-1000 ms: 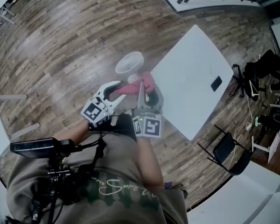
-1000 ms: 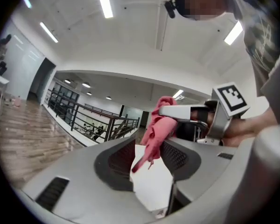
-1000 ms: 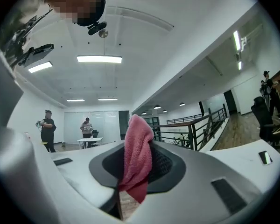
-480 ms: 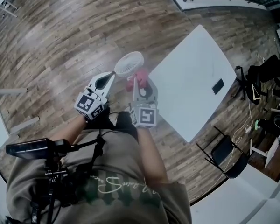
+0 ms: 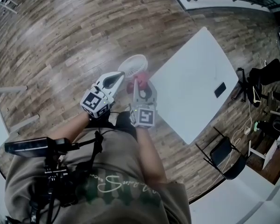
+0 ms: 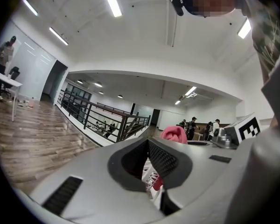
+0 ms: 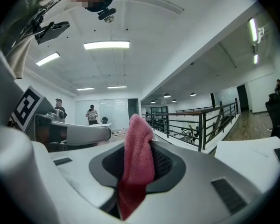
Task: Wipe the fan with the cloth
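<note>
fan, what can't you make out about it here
Head view: fan small, blurred; its near edge hidden behind the left gripper and cloth.
Left gripper view: only white ribs show below the shut jaws; whether they pinch the fan is unclear.
Right gripper view: fan absent; the cloth fills the jaws.

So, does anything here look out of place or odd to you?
Only the fan: it isn't on the table but past its edge, above the wood floor, its grille pinched in the left claw. Nothing looks spilled or broken.
</note>
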{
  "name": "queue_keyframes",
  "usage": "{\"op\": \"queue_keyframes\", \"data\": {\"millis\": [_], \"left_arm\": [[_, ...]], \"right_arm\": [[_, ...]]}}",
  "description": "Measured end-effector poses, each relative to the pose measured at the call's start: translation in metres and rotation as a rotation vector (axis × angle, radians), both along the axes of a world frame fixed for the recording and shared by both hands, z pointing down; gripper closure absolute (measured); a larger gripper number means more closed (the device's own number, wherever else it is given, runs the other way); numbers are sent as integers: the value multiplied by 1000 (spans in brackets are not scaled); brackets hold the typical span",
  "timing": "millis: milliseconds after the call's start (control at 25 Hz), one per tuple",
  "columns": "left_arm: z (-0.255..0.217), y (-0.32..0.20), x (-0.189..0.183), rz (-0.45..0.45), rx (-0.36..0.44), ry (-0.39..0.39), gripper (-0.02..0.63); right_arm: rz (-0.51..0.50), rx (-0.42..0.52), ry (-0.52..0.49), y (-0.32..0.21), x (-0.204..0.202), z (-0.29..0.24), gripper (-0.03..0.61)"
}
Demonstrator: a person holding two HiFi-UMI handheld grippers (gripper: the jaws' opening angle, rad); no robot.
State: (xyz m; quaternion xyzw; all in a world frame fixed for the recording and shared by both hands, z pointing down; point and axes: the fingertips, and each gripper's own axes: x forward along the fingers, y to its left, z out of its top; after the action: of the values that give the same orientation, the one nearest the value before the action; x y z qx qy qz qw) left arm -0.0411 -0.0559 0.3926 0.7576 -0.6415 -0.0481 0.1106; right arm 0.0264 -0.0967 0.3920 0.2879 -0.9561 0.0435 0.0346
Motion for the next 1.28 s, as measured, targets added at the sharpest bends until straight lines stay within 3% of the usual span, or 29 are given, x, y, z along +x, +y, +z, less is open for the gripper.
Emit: {"op": "queue_keyframes", "data": {"millis": [280,600,1280], "left_arm": [[4,-9,3,6,-26,12,594],[9,-12,2,-5,-58,24,594],[9,-18,10,-51,-66,45,594]], "right_arm": [[-29,-34,15,-1,-4,-4,476],[-51,48,77,-11,-8,-9,476],[-71,-3,56,-40,-9,-9,474]]}}
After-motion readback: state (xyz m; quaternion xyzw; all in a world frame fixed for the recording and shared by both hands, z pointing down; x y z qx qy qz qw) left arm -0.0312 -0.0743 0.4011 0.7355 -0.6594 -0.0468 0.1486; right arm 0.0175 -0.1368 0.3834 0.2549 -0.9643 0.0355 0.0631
